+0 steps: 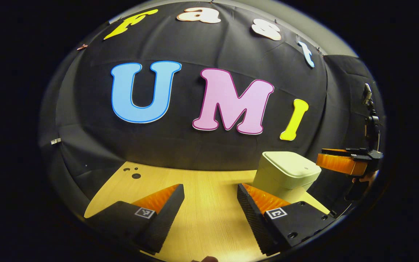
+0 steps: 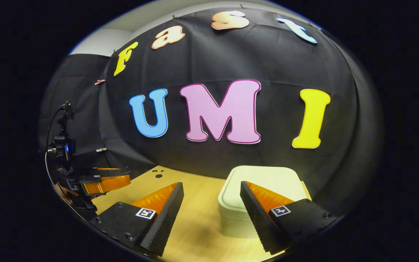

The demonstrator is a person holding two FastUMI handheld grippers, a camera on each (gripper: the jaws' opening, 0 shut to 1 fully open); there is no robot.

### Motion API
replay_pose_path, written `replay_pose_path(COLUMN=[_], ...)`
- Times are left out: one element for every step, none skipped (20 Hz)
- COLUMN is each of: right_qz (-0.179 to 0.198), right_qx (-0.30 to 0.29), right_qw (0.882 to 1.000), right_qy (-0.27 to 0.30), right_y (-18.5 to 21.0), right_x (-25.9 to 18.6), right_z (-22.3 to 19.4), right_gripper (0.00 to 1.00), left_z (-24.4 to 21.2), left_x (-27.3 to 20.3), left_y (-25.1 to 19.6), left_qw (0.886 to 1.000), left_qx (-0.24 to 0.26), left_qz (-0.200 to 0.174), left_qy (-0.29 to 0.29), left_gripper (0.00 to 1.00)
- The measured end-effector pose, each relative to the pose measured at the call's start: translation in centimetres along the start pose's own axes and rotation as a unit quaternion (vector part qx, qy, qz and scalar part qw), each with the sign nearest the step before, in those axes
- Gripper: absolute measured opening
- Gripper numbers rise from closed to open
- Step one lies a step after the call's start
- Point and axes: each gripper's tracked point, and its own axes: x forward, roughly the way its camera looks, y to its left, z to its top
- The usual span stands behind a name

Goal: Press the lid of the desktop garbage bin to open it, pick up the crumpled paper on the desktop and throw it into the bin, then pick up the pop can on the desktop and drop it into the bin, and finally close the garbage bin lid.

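A pale green desktop bin point(image 1: 286, 174) stands on the wooden table at the right of the left gripper view, its lid down. My left gripper point(image 1: 209, 207) hangs open above bare table, left of the bin. In the right gripper view the same bin point(image 2: 260, 196) sits close in front, lid flat and closed, and my right gripper point(image 2: 211, 209) is open with its right finger over the bin's near edge. The right gripper point(image 1: 344, 162) also shows at the far right of the left gripper view, level with the bin's lid. The left gripper point(image 2: 104, 182) appears at the left of the right gripper view.
The wooden table point(image 1: 202, 189) has small dark holes point(image 1: 135, 175) near its far left corner. Black cloth closes off the back and sides. A camera mount on a stand point(image 2: 61, 145) stands at the left edge of the right gripper view.
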Motion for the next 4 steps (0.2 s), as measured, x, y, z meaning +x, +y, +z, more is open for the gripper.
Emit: replay_pose_path(right_qz=[0.003, 0.005, 0.006, 0.007], right_qx=[0.000, 0.002, 0.005, 0.007], right_qw=[1.000, 1.000, 1.000, 1.000], right_qy=[-0.001, 0.000, 0.001, 0.002], right_y=[0.26, 0.51, 0.83, 1.07], right_x=[-0.21, -0.42, -0.60, -0.87], right_z=[-0.15, -0.41, -0.67, -0.99], right_gripper=[0.98, 0.98, 0.98, 0.98], left_z=[-0.03, -0.03, -0.01, -0.07], left_x=[-0.07, -0.17, -0.24, -0.29], left_y=[-0.06, -0.14, -0.15, -0.09], left_qw=[1.000, 1.000, 1.000, 1.000], left_qx=[-0.001, -0.001, -0.001, -0.002], left_qz=[-0.001, -0.001, -0.001, -0.001], left_qy=[0.000, -0.001, -0.001, -0.001], left_gripper=[0.95, 0.95, 0.95, 0.95])
